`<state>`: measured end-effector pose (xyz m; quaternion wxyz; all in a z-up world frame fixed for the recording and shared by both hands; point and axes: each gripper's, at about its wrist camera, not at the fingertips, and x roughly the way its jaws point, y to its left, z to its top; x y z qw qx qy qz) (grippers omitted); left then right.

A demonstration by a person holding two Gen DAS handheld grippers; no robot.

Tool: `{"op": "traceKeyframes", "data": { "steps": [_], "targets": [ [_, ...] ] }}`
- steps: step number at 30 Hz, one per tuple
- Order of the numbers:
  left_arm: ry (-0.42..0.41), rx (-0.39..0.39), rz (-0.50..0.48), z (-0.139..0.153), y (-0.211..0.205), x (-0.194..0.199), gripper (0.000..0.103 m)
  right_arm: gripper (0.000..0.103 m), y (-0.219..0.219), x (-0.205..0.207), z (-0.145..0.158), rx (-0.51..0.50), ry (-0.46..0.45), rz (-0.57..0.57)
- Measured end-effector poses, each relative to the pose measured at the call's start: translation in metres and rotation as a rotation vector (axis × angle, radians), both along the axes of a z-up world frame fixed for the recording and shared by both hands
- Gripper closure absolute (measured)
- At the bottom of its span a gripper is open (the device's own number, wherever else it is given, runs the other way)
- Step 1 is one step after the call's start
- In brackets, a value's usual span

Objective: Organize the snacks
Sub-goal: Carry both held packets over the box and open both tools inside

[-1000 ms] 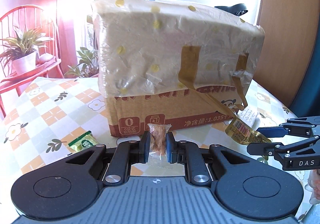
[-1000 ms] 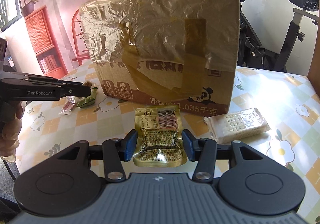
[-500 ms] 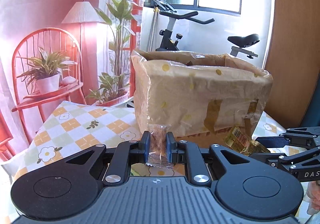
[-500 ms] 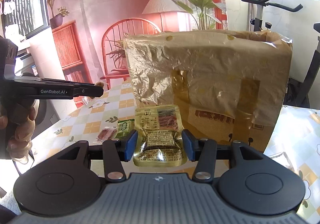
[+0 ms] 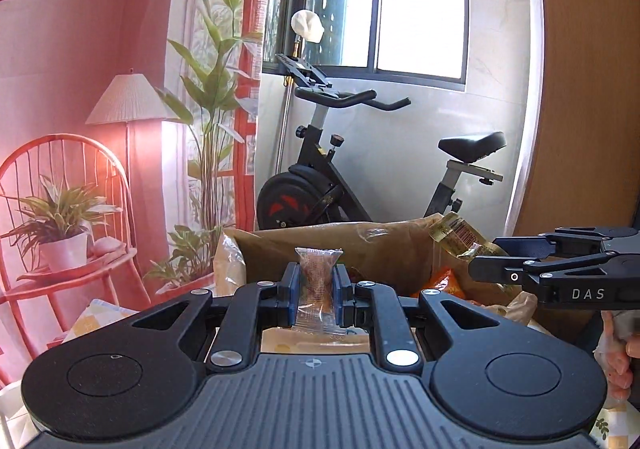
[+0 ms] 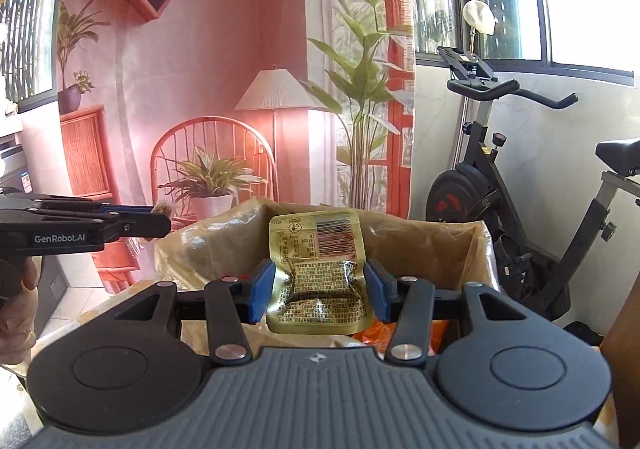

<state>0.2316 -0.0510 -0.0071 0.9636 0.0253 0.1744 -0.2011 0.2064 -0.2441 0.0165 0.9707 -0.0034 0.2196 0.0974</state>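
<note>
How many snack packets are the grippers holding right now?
2. A small clear-wrapped brown snack sits in the left gripper; a gold foil packet in the right gripper. More may lie hidden inside the box.

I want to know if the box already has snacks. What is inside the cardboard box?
Inside the cardboard box, only an orange packet shows near the right wall. The rest of the inside is hidden by the left gripper and the box walls.

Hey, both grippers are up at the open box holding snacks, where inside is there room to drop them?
The cardboard box is open on top. Crowded: orange packets lie against its right side, under the gold pouch in the right gripper. Freer: the shaded middle and left, behind the clear-wrapped snack in the left gripper; the floor there is hidden.
</note>
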Motion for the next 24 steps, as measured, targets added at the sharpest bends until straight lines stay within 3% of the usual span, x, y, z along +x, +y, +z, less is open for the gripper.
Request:
{"op": "traceKeyframes", "data": {
  "steps": [11, 13, 14, 15, 20, 24],
  "targets": [
    [0.089, 0.048, 0.005, -0.020, -0.040, 0.067, 0.083, 0.048, -0.037, 0.057, -0.028, -0.004, 0.121, -0.153],
    [0.103, 0.052, 0.009, -0.022, -0.041, 0.069, 0.064, 0.044, -0.041, 0.057, -0.033, 0.000, 0.135, -0.165],
    [0.102, 0.052, 0.013, -0.022, -0.040, 0.070, 0.048, 0.044, -0.043, 0.054, -0.034, 0.003, 0.138, -0.169],
    [0.095, 0.050, 0.016, -0.023, -0.039, 0.068, 0.042, 0.043, -0.044, 0.054, -0.035, 0.004, 0.141, -0.172],
    [0.111, 0.075, 0.038, -0.020, -0.029, 0.060, 0.042, 0.026, -0.047, 0.039, -0.029, 0.022, 0.127, -0.164],
    [0.112, 0.092, 0.072, -0.013, -0.012, 0.047, 0.039, 0.023, -0.045, 0.024, -0.021, 0.046, 0.105, -0.136]
  ]
}}
